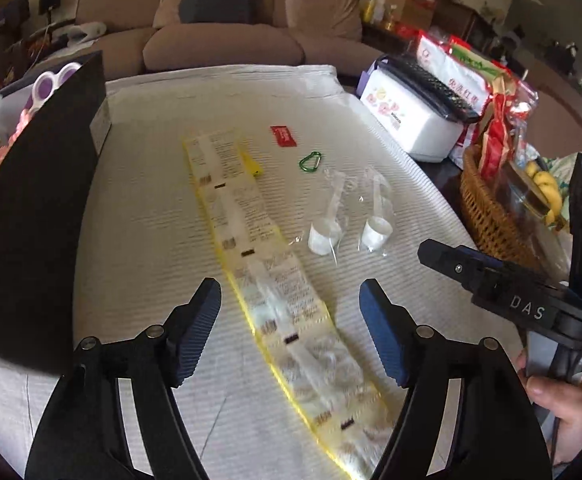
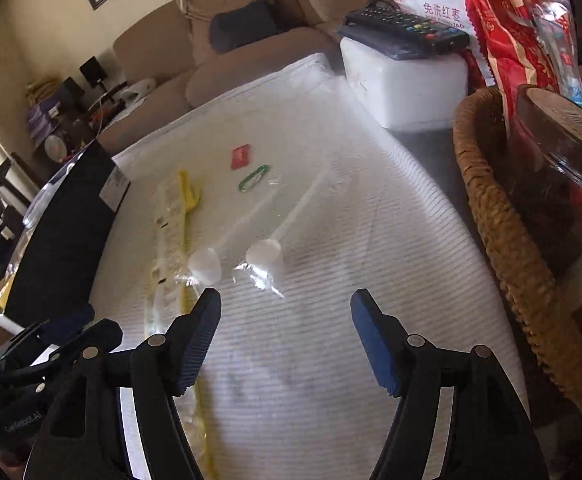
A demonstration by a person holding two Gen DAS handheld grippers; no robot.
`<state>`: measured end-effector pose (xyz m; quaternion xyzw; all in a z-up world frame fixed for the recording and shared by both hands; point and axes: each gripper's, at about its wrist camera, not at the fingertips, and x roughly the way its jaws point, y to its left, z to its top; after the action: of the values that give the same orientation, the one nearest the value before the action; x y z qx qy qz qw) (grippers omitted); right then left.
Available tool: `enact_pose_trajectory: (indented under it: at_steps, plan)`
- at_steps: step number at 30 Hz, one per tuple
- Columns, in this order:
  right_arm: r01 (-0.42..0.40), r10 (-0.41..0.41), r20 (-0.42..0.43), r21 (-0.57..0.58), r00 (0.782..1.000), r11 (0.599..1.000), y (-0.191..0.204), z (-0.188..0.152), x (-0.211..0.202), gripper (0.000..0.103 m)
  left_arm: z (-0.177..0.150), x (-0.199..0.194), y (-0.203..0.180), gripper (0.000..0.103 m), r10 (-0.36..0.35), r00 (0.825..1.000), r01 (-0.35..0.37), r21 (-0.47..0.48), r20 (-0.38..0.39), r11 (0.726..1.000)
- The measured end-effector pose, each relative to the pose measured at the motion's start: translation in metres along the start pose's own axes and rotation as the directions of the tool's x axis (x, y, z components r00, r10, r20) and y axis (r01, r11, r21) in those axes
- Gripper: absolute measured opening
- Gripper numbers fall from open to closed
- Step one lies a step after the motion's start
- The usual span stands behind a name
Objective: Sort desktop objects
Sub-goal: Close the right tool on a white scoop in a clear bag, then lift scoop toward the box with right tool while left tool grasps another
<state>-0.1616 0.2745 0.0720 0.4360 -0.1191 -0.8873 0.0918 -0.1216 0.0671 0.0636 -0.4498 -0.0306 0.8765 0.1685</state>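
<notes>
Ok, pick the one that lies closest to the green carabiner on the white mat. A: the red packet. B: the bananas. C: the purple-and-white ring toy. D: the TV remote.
A: the red packet lies on the white mat just beside the green carabiner; the other things sit off the mat at its edges.

hand-held gripper (image 1: 527, 312): "DAS" | white snack bag (image 2: 431, 4): "免洗红枣"

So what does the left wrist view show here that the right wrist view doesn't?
Only the left wrist view shows the hand on the right gripper's handle, the purple-and-white rings behind the black box, and the packet strip's full length. Only the right wrist view shows the dark jar in the wicker basket and the remote's coloured buttons. Both show the green carabiner, red sachet and two wrapped white scoops.
</notes>
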Motion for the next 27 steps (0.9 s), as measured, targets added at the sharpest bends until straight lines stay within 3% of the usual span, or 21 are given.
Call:
enact_pose_trajectory:
  at_steps: [5,8,10,11,12,18,23,27]
  plan:
    - [-0.011,0.010,-0.017,-0.053,1.000,0.999,0.008,0.010,0.032,0.070,0.008,0.021,0.002,0.076,-0.058,0.998,0.058,-0.001,-0.008,0.998]
    - [0.035,-0.039,-0.032,-0.118,0.999,0.992,0.018,0.013,0.052,0.067,0.007,0.024,0.010,0.079,-0.072,0.997,0.072,-0.027,-0.003,0.997]
    - [0.069,-0.077,-0.041,-0.158,0.996,0.985,0.020,0.013,0.062,0.055,0.007,0.028,0.013,0.079,-0.057,0.998,0.057,-0.027,-0.011,0.998]
    - [0.083,-0.090,-0.026,-0.185,0.996,0.979,0.022,0.014,0.062,0.035,0.008,0.031,0.014,0.079,-0.048,0.999,0.048,-0.022,-0.015,0.999]
    - [0.074,-0.083,-0.037,-0.194,0.996,0.978,0.021,0.015,0.063,0.033,0.008,0.033,0.014,0.079,-0.042,0.999,0.042,-0.018,-0.019,0.999]
    - [0.069,-0.075,-0.022,-0.202,0.997,0.977,0.003,0.018,0.031,0.030,0.015,0.049,-0.002,0.079,-0.036,0.999,0.036,0.007,-0.028,0.999]
    - [0.051,-0.054,-0.009,-0.200,0.999,0.978,-0.005,0.015,0.000,0.030,0.021,0.077,-0.025,0.079,-0.003,0.997,0.009,0.079,-0.073,0.997]
    - [0.016,-0.019,-0.014,-0.161,1.000,0.987,-0.015,0.013,-0.007,0.030,0.023,0.088,-0.035,0.077,0.021,0.998,-0.012,0.137,-0.065,0.991]
